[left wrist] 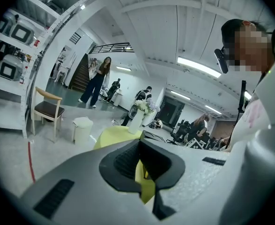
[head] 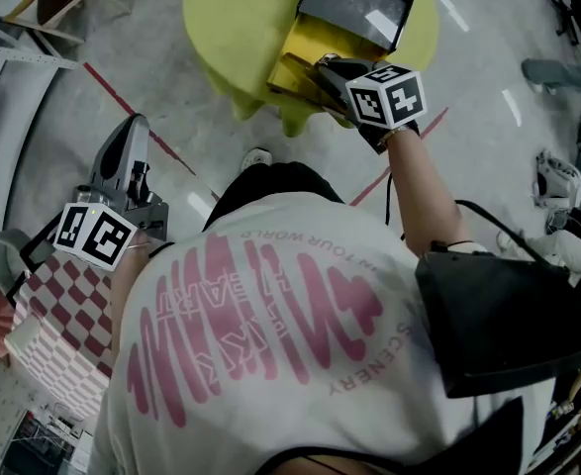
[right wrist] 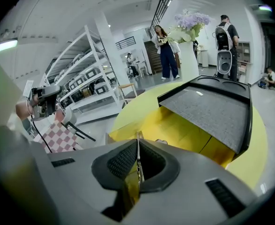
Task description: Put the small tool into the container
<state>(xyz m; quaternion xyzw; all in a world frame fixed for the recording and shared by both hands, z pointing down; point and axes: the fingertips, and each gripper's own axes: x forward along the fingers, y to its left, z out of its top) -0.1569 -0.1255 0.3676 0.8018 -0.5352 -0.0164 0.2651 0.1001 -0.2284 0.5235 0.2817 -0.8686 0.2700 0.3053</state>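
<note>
The box (right wrist: 174,125) is seen as glossy yellow plastic, its two-o'clock lid (right wrist: 212,116) lined matt grey, the tool (right wrist: 138,159) bare metal.

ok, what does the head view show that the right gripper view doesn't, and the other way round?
Head view only: the person's white shirt, a black bag, and the right hand-held gripper seen from outside with its marker cube. Right gripper view only: a thin small tool pinched between that hand-held gripper's shut jaws, a vase of flowers, shelving. Both: the yellow table and the yellow container with its dark lid open.
</note>
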